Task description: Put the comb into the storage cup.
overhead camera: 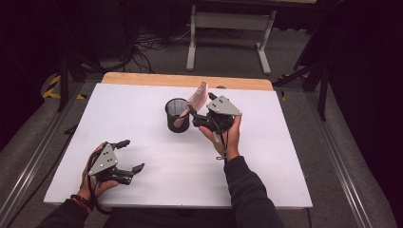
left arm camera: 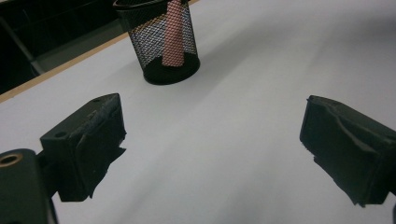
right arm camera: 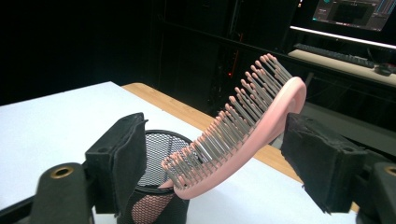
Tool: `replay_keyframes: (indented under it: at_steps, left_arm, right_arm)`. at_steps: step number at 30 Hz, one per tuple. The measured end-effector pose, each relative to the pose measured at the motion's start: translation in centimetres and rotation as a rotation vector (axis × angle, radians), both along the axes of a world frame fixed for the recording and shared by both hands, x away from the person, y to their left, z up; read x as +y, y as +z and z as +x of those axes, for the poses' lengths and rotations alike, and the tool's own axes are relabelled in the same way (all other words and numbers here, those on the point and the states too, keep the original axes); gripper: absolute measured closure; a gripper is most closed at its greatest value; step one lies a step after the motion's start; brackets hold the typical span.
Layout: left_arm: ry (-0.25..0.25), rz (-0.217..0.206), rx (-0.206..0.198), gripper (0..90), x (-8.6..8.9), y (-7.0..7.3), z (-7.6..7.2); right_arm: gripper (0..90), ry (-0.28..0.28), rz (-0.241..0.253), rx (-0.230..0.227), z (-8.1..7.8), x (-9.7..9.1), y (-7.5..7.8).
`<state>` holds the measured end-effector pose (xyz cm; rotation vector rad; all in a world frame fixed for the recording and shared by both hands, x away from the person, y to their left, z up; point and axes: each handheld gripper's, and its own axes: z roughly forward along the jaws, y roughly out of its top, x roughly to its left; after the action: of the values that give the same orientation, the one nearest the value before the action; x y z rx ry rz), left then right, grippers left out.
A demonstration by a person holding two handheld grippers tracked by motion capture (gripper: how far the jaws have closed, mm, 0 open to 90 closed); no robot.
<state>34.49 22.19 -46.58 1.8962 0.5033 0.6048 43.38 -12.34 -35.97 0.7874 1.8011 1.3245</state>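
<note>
Left gripper (overhead camera: 129,155) rested on white table (overhead camera: 142,114), jaws wide, nothing between. Black mesh cup (overhead camera: 177,115) stood mid-table, pink hairbrush (right arm camera: 243,126) leaning handle-down inside. Right gripper (right arm camera: 212,154) straddled brush, pads apart, not pressing. No readable writing.

brush (right arm camera: 243,122): glossy pink plastic | cup (overhead camera: 177,115): black wire mesh | table (overhead camera: 142,137): matt white
</note>
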Motion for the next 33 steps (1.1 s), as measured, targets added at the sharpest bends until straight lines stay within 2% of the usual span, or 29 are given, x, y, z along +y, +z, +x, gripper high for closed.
replay_keyframes:
  at_steps: [10,22,25,28,33]
  left_arm:
    - [0.009,-0.007,-0.002,6.8,0.1,0.0,0.0]
    - [0.018,-0.017,0.001,5.8,0.2,0.0,0.1]
    - [0.021,-0.012,-0.001,5.8,0.2,0.1,0.1]
    - [0.02,-0.011,0.001,5.9,0.1,0.0,0.1]
    - [0.012,-0.006,0.004,5.9,0.0,0.0,0.1]
  right_arm:
    - [20.9,0.004,-0.003,-0.03,-0.8,-0.4,0.6]
    - [19.7,0.018,-0.045,-0.046,-2.0,-0.8,1.2]
    - [19.6,0.022,-0.053,-0.05,-2.2,-0.8,1.2]
    - [19.1,0.019,-0.083,-0.058,-2.5,-0.8,1.1]
    - [18.5,0.026,-0.095,-0.056,-2.7,-1.0,0.9]
